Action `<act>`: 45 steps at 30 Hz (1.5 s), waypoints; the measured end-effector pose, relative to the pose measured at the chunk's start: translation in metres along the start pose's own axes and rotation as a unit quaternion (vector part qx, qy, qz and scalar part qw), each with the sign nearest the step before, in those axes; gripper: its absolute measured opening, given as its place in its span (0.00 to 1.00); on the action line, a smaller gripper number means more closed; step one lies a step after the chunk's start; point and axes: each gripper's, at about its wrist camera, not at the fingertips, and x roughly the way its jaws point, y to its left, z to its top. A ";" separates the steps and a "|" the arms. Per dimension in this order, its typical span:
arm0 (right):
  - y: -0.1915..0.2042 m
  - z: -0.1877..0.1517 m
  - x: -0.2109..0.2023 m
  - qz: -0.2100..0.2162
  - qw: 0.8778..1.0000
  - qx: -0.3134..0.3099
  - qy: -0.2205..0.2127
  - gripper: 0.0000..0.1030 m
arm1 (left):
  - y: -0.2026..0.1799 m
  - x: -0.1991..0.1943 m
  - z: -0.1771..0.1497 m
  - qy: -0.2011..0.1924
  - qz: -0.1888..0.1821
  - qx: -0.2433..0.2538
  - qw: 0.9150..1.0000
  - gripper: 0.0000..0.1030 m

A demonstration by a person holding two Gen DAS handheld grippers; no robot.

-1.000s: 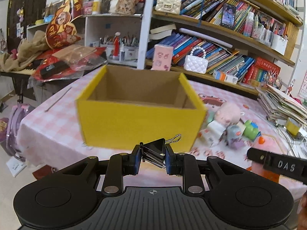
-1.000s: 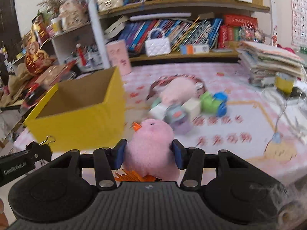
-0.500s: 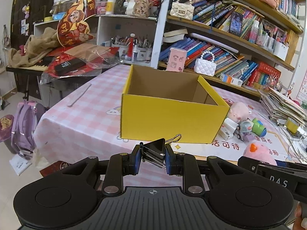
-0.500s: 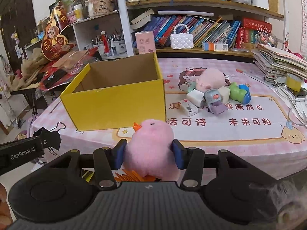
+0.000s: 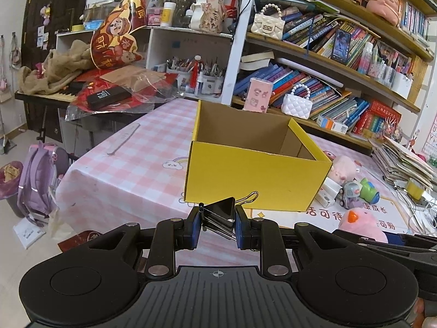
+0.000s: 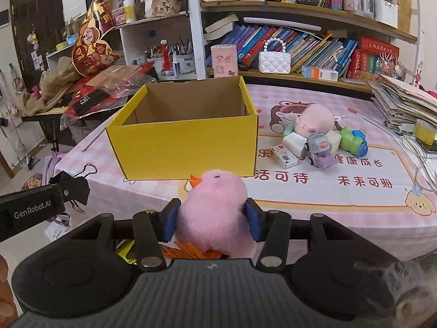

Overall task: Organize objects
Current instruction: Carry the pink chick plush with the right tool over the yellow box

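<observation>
The left gripper (image 5: 216, 228) is pinching a black clip (image 5: 220, 214); the right gripper (image 6: 212, 220) is squeezing a pink chick (image 6: 215, 213), both hanging short of the yellow box (image 6: 188, 142).

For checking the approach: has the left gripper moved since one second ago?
Yes. The left gripper backed away from the yellow box, which now looks smaller and farther.

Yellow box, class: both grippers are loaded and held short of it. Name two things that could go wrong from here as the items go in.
1. The left gripper pinches the black binder clip by its folded body; the smooth metal could slip or twist free before reaching the yellow box.
2. The right gripper squeezes the soft pink chick plush; carried low, it could bump the light cardboard wall and shove the box.
</observation>
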 end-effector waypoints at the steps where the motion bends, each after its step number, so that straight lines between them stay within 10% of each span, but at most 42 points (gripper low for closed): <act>1: 0.000 0.000 0.000 -0.001 1.000 0.000 0.001 0.47 | 0.000 0.000 0.000 0.000 0.000 0.001 1.000 0.22; 45: -0.004 0.041 0.039 0.003 1.000 -0.025 -0.015 0.47 | -0.023 0.031 0.034 -0.016 -0.009 0.021 1.000 0.22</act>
